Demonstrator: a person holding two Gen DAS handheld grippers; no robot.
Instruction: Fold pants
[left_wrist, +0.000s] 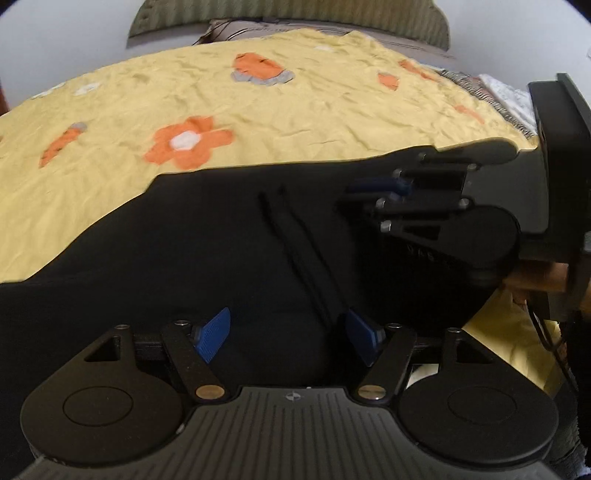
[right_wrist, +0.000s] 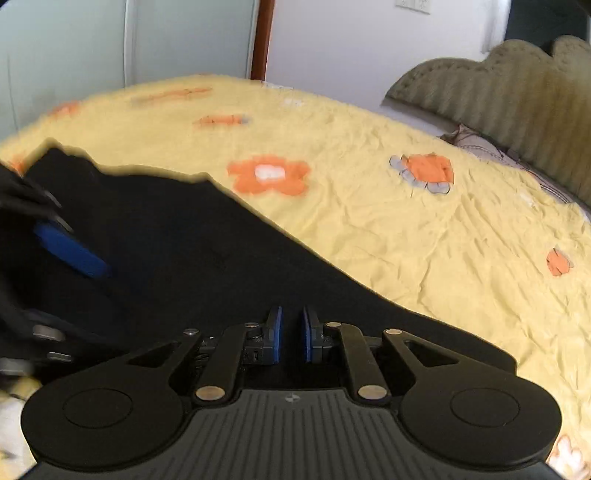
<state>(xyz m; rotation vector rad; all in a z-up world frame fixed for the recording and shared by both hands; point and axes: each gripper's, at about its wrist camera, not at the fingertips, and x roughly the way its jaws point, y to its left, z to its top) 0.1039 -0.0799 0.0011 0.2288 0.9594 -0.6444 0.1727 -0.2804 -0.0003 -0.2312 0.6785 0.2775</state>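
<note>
Soft black fabric pants (left_wrist: 221, 240) look limp; take hold at an edge. Left tongs (left_wrist: 284, 336) wide and empty, right tongs (right_wrist: 292, 334) narrow, gripping nothing visible.

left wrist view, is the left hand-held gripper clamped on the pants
No, the left hand-held gripper stands open above the black pants, nothing pinched.

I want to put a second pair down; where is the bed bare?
The yellow sheet lies bare from the black pants up to the headboard and pillow. The near side is crowded: pants and both grippers.
</note>
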